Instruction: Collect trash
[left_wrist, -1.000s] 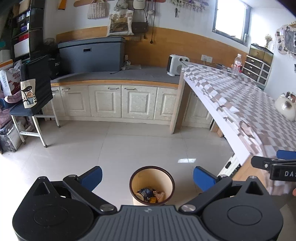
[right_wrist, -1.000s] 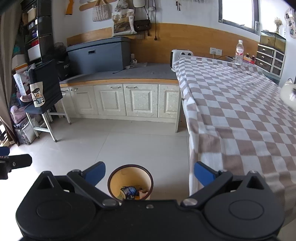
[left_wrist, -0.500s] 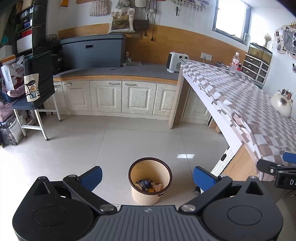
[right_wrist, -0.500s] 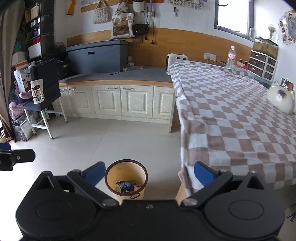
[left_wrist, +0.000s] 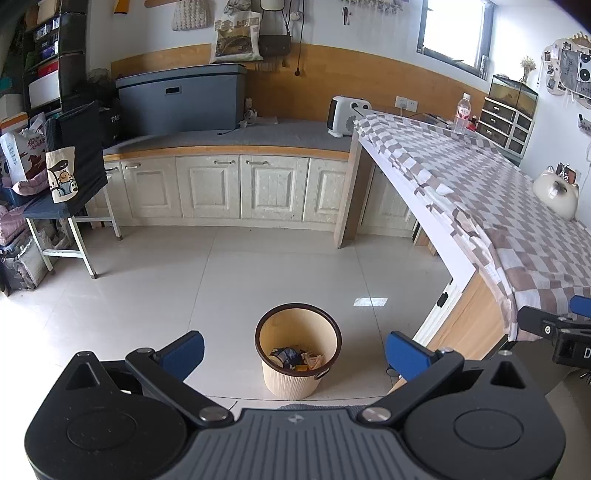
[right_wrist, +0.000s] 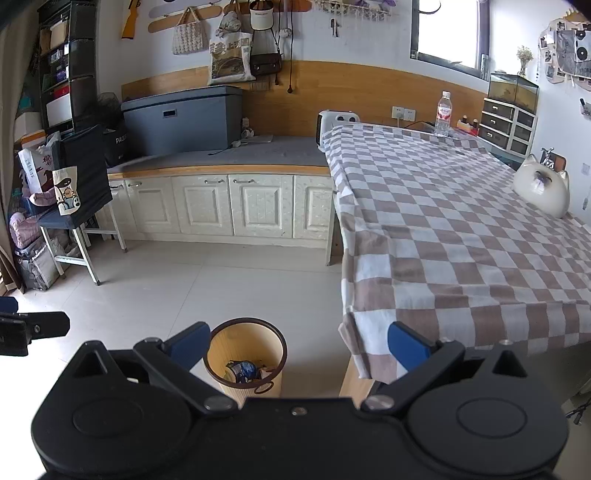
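Now both views have pulled up and back from the bin (left_wrist: 297, 352) over the last second. Left tongs (left_wrist: 293, 349) and right tongs (right_wrist: 298, 345) gape wide, empty. Trash (left_wrist: 295, 359) lies in the bin; checked tabltop (right_wrist: 461, 229) shows none, so collection looks finished.

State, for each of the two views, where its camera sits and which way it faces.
Left wrist: on the left gripper, facing the cabinets across the floor; open blue fingers and the right gripper show.
Right wrist: on the right gripper, above the table edge; its open fingers show.
Shared: the trash bin, holding wrappers.
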